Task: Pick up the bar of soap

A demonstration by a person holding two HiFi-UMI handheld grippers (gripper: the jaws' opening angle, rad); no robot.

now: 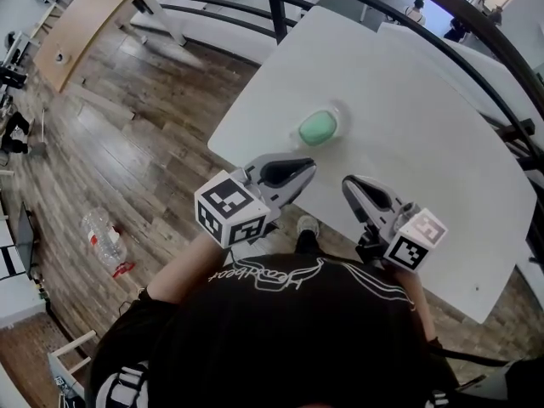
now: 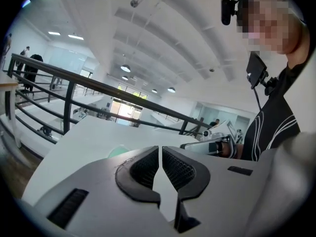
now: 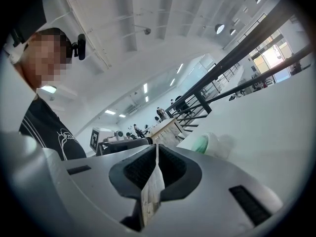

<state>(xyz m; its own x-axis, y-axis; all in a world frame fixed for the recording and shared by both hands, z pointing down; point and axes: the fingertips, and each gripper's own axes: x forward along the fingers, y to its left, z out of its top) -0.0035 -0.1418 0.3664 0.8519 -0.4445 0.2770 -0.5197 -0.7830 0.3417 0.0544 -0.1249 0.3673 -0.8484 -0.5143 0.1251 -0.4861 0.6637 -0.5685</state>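
White table (image 1: 425, 134), wood-plank floor (image 1: 144, 134), black railing (image 1: 274, 7)

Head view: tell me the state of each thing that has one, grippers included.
Soap: lying on the table, not held.
Left gripper: shut, empty.
Right gripper: shut, empty.
Bottle: lying on its side on the floor.

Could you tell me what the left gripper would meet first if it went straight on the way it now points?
Probably the bare table, just right of the soap in the head view; the soap sits slightly off the line of the left gripper. Depth is unclear.
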